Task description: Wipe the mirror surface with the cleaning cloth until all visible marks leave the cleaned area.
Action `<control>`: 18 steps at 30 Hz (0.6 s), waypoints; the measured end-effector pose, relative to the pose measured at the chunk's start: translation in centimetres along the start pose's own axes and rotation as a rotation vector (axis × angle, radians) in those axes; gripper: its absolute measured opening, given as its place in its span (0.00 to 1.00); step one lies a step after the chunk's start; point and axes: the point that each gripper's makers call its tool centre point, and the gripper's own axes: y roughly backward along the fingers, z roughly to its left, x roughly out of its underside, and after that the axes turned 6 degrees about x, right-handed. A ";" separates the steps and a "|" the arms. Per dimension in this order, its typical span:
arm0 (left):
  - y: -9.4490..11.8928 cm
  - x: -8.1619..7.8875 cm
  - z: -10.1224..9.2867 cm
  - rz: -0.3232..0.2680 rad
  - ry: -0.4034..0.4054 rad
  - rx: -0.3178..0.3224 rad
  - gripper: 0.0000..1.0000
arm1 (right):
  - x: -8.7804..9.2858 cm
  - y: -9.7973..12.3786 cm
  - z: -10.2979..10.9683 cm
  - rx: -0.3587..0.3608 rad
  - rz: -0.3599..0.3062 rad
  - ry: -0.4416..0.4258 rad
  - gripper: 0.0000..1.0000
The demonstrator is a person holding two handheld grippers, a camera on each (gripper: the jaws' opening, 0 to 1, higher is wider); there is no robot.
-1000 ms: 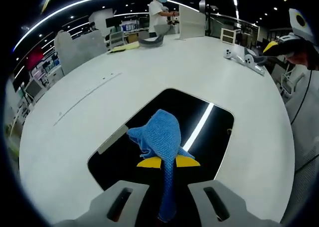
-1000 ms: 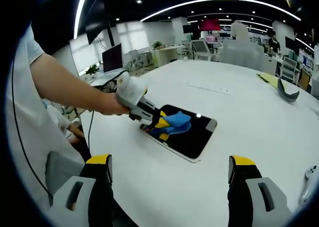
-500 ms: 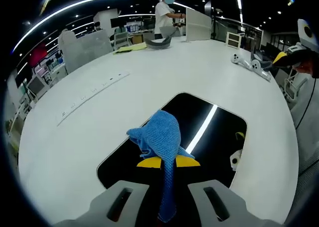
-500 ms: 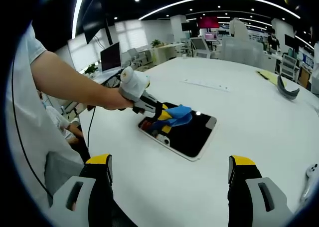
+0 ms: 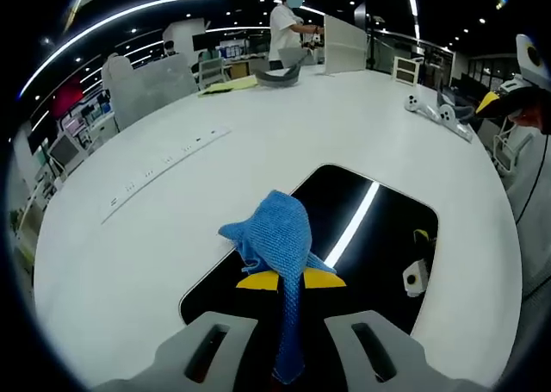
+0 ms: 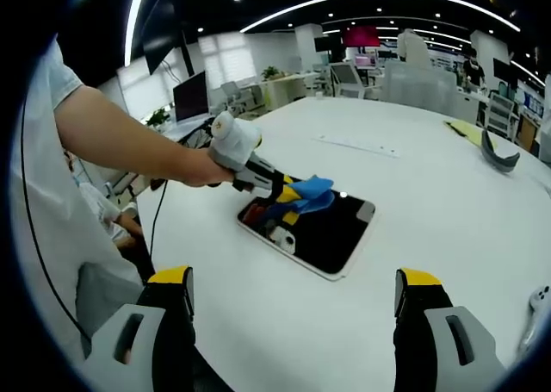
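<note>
Mirror glass lies flat on the white table, a dark rounded rectangle, and the left gripper works over it. Its yellow-tipped jaws are pinched on the blue cleaning cloth, which bunches up ahead of the tips and trails a thin tail back between the jaws. In the left gripper view the cloth sits over the mirror's near-left part, close to its left edge; the far and right parts of the glass lie bare, showing a bright streak of reflected ceiling light. In the right gripper view the left gripper reaches in from the left, held by a hand, with the cloth over the mirror's left half.

The right gripper hangs well short of the mirror with its jaws spread wide and nothing between them.

Bare table surrounds the mirror on all sides. Beyond its far edge a grey curved object and a yellow sheet sit near the table's rim, well apart from the mirror, with a person standing behind them.
</note>
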 end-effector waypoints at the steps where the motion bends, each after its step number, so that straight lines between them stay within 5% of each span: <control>1: 0.0 0.0 0.1 -0.001 0.002 -0.003 0.04 | 0.1 0.0 0.0 0.000 0.003 0.001 0.97; 18: -0.4 -0.6 2.0 -0.020 0.029 -0.052 0.04 | 0.3 -0.5 -0.1 -0.002 0.015 -0.010 0.97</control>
